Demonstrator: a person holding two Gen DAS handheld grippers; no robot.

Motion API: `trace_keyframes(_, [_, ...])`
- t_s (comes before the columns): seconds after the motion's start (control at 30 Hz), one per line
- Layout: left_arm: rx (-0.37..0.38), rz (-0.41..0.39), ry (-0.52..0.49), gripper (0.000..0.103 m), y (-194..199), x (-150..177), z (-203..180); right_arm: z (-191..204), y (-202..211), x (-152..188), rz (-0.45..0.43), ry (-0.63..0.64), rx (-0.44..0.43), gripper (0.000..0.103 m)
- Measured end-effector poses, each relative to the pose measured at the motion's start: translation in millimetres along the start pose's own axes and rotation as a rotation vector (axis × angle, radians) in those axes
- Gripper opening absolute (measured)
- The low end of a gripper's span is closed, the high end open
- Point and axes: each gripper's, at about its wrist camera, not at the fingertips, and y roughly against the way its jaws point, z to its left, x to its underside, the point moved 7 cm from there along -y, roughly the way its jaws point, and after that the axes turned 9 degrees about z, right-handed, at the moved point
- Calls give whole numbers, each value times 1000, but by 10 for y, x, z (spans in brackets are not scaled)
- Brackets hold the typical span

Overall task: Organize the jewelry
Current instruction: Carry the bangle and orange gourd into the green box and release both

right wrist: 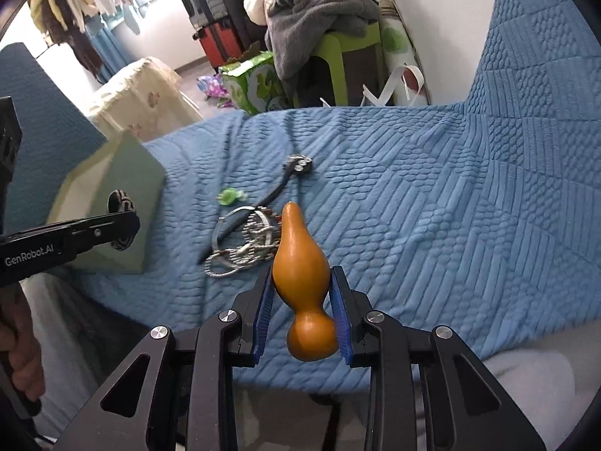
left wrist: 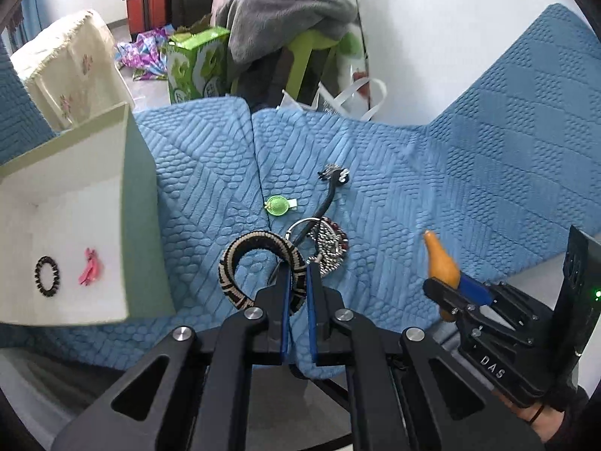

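My left gripper (left wrist: 297, 274) is shut on a woven black-and-beige bangle (left wrist: 248, 263), held above the blue quilt, right of an open pale box (left wrist: 124, 203). The box holds a black bead bracelet (left wrist: 47, 276) and a pink clip (left wrist: 89, 267). My right gripper (right wrist: 300, 293) is shut on an orange gourd ornament (right wrist: 300, 274), also seen in the left wrist view (left wrist: 441, 259). On the quilt lie a green clip (left wrist: 277, 205), a black strap with a metal end (left wrist: 330, 191) and a pile of silver and red bracelets (left wrist: 326, 244).
The blue quilted cover (right wrist: 432, 206) spans the surface and rises at the right. Behind it stand a green stool with grey clothes (right wrist: 338, 56), a green carton (left wrist: 195, 67), a cream covered seat (left wrist: 71, 71) and red luggage (right wrist: 221, 41).
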Motion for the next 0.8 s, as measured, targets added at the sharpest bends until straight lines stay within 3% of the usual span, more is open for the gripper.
trace_keyframes(0.27, [-30, -68, 21, 8, 445, 50, 89, 258, 386, 10, -55, 17, -2, 27])
trace_keyframes(0.43, [-25, -111, 9, 8, 691, 12, 105, 419, 625, -155, -96, 18, -8, 27])
trace_keyframes(0.53, [-74, -148, 4, 8, 866, -35, 159, 585, 839, -290, -143, 44, -16, 27])
trace_keyframes(0.8, [-94, -255, 12, 8, 1430, -162, 384, 1006, 1290, -652, -239, 95, -44, 27])
